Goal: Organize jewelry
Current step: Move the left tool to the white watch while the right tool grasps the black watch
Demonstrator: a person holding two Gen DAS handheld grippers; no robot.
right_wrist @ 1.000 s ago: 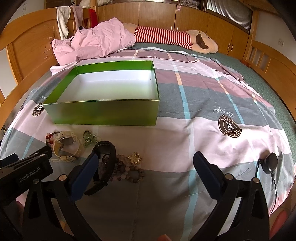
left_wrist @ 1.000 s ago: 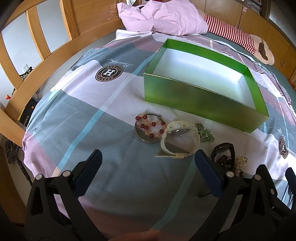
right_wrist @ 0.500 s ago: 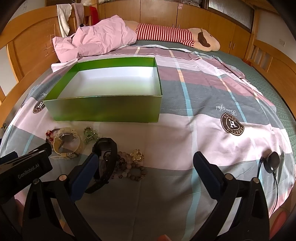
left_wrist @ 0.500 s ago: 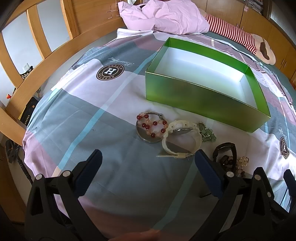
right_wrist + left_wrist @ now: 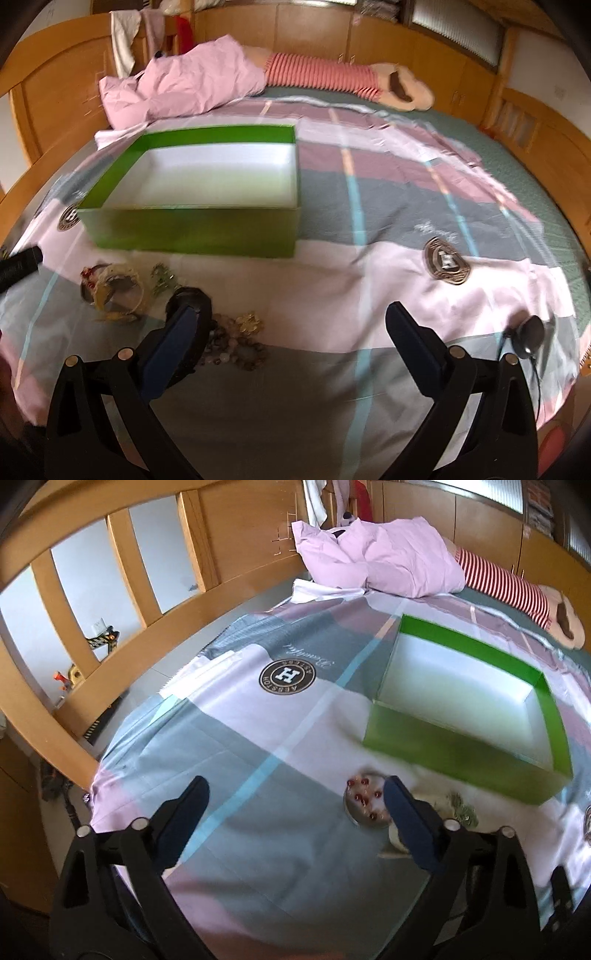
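Left gripper [image 5: 295,797]: jaws apart but closing, nothing between them, only bedsheet [image 5: 236,760] beneath. Its right fingertip [image 5: 397,794] sits in front of the red bead bracelet [image 5: 364,797], which lies on a round metal ring; whether they touch cannot be told, as the picture is smeared. Just beyond that finger, a small green trinket [image 5: 461,806] on the sheet.

Right gripper [image 5: 295,321]: jaws wide apart, empty, bare sheet between them. Its left fingertip [image 5: 184,317] overlaps a black watch [image 5: 192,299]. Beside the watch, a heap of brownish bead strings [image 5: 236,347] with a small gold piece [image 5: 251,321] at its far edge. Further left, the cream watch [image 5: 118,288] lies against the red beads, green trinket just beside it toward the box.

Green box [image 5: 192,230], open, white inside, nothing in it. It stands on the sheet just beyond the jewelry; all pieces lie outside it, in a row along its near wall.

Near the right gripper's right finger, a small dark round object [image 5: 532,336] with a thin cord.

Far end of bed: crumpled pink cloth [image 5: 192,85], striped plush toy [image 5: 332,77]. Wooden bed frame [image 5: 122,590] around.
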